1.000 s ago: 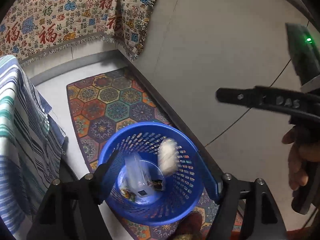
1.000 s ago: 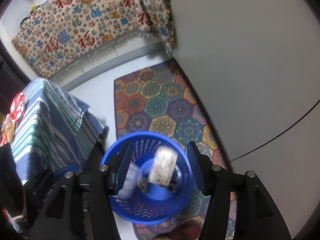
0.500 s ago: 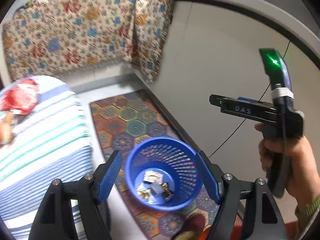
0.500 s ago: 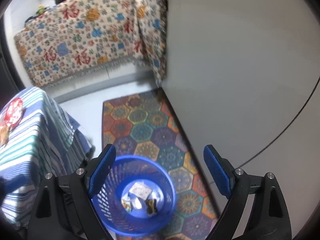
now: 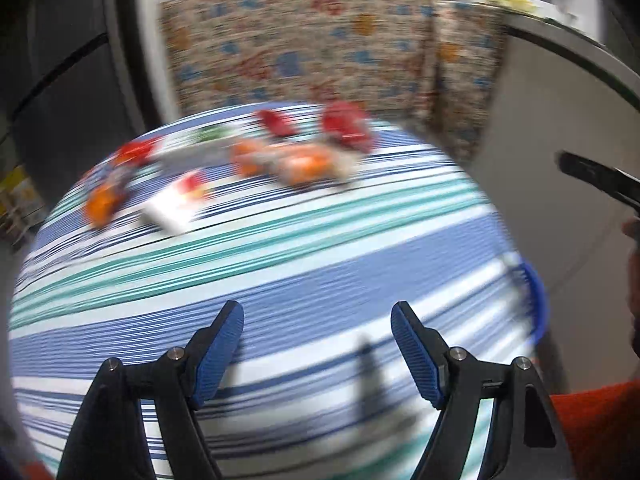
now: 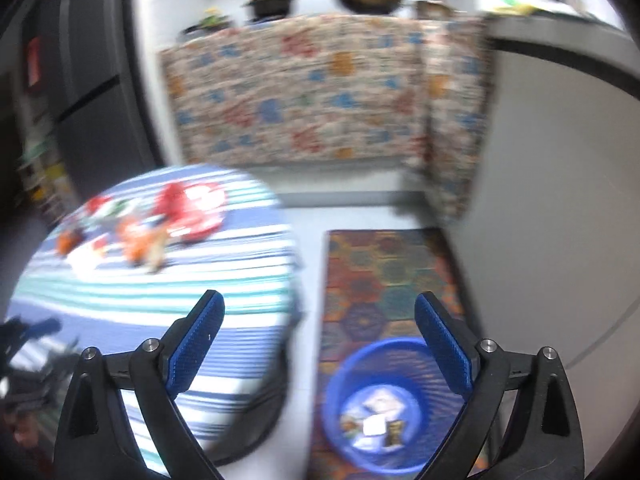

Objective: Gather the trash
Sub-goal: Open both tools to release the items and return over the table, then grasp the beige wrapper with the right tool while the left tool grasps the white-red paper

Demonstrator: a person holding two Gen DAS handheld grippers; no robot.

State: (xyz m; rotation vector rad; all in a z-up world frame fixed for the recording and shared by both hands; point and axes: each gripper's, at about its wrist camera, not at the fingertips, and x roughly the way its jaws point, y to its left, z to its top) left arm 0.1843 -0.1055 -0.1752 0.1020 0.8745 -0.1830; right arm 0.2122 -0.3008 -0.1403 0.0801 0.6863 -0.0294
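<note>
— While both tongs are held spread and empty, where is the trash logged?

— On the far part of the striped table, ahead of the left gripper; long axes cannot be told through blur.

— And the right gripper?

— Its jaws have just been opening, nothing between; it is angled down between table and blue basket. Left is judged nearer.

Left gripper over striped tablecloth, jaws apart, nothing between them. Blurred wrappers scattered at cloth's far side: red, orange, white. Blue basket rim peeks past cloth's right edge. Right gripper and hand at right edge. Patterned drape behind.
</note>
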